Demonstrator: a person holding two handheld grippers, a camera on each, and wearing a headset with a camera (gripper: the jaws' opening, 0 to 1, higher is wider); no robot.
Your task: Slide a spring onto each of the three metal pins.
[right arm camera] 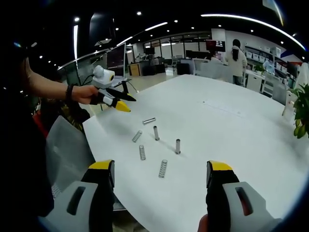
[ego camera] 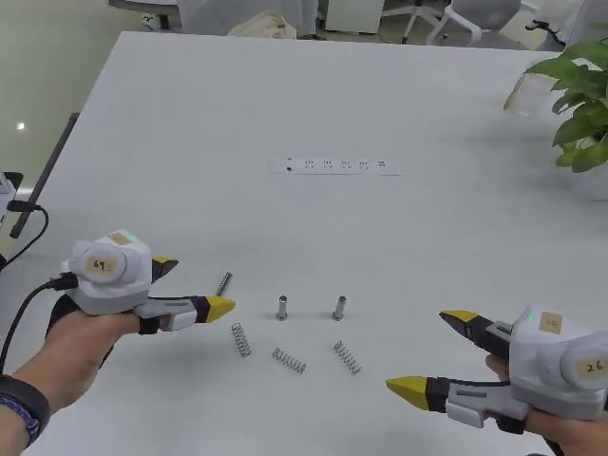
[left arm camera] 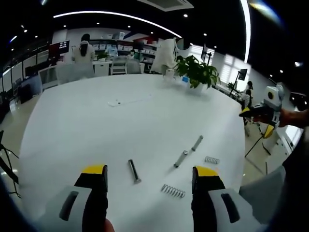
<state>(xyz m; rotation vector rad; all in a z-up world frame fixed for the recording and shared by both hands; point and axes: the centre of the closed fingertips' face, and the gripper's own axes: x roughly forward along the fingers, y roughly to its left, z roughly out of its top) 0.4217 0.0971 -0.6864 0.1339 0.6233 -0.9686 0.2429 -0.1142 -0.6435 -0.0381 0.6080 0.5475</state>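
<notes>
1. Head view: my left gripper (ego camera: pixel 193 284) hovers low over the white table (ego camera: pixel 380 95) on the left, jaws apart and holding nothing. My right gripper (ego camera: pixel 434 352) hangs at the lower right, spread wide and just as empty. Between them, three metal pins (ego camera: pixel 282 307) sit in a row, all bare. Three springs (ego camera: pixel 289 360) lie loose just on my side of them, one near each pin. A power strip (ego camera: pixel 334 166) lies farther off, and a potted plant (ego camera: pixel 579 104) stands at the far right.
2. Left gripper view: my jaws stand open over bare table. The pins (left arm camera: pixel 181 158) and two springs (left arm camera: pixel 173 191) lie just ahead.
3. Right gripper view: my jaws are parted. The pin nearest my left gripper (right arm camera: pixel 124 103) lies on its side; the other two stand upright, and the springs (right arm camera: pixel 142 152) are beside them.
</notes>
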